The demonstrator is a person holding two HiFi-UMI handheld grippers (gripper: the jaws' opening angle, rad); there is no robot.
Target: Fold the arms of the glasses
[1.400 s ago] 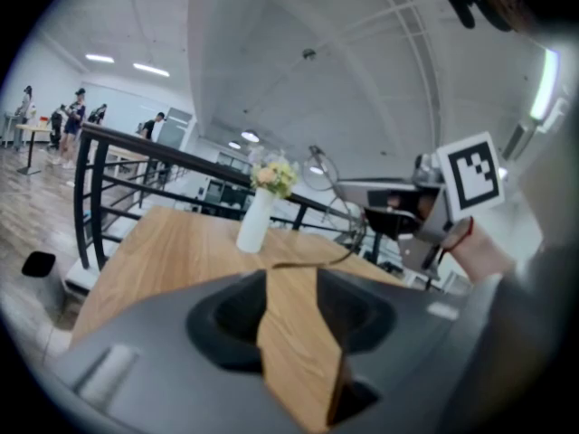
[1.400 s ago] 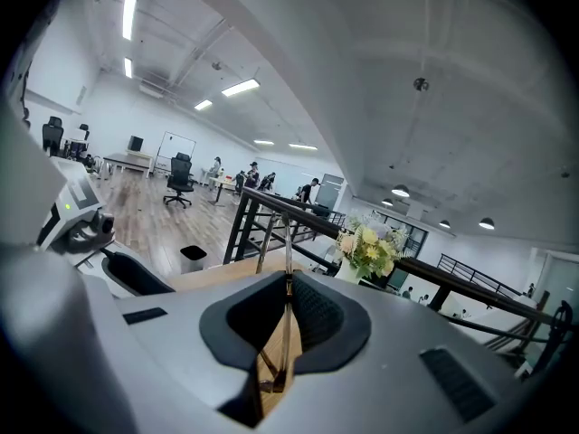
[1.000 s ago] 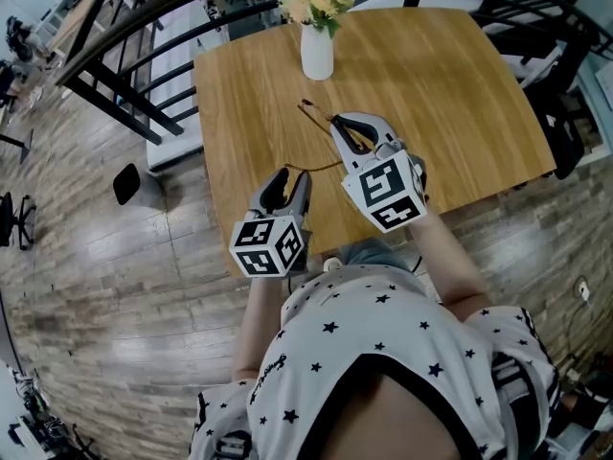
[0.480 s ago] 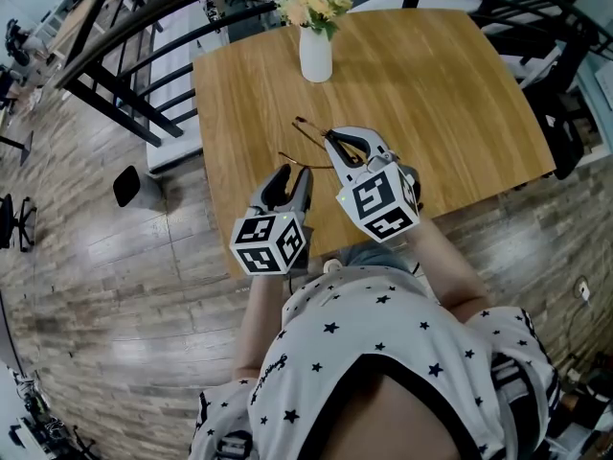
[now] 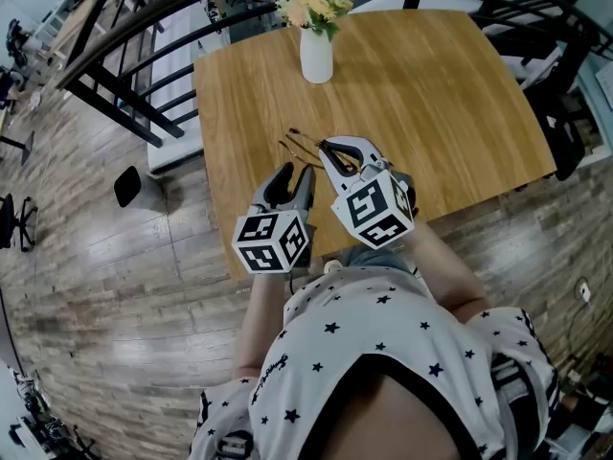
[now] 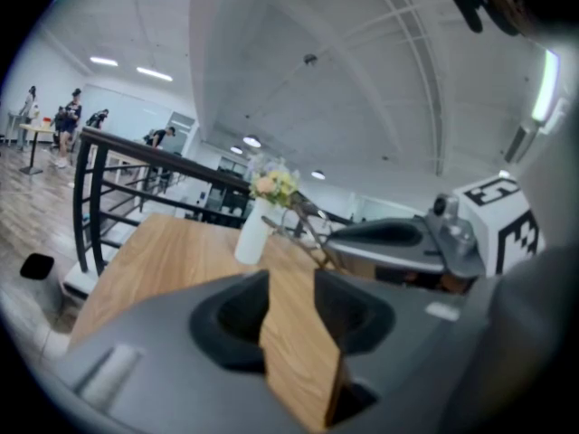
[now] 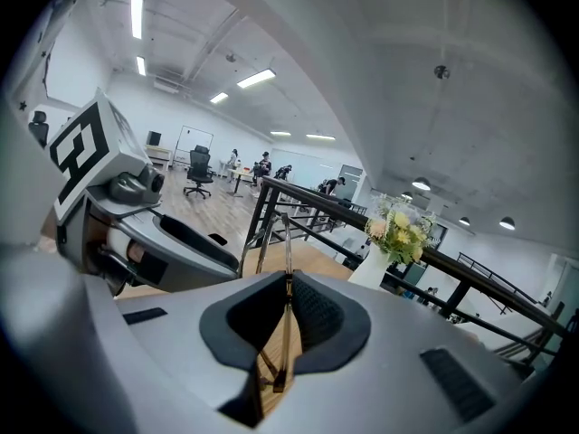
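Note:
Thin dark-framed glasses (image 5: 303,146) hang over the wooden table (image 5: 450,94), with my right gripper (image 5: 337,153) shut on one arm. In the right gripper view that arm (image 7: 287,242) runs up between the nearly closed jaws of the right gripper (image 7: 288,289), and the frame sticks out ahead. My left gripper (image 5: 294,173) is just to the left and a little nearer, and it is open. In the left gripper view only bare table shows between the jaws of the left gripper (image 6: 291,283). The glasses (image 6: 308,226) are ahead to the right, apart from the pads.
A white vase of flowers (image 5: 317,51) stands at the table's far edge, beyond both grippers. Black railings (image 5: 124,94) run along the left and behind. The table's near edge (image 5: 287,257) lies under the grippers, with wooden floor (image 5: 96,286) to the left.
My right gripper has brought the glasses left and nearer, close beside the left gripper. The left gripper has stayed where it was.

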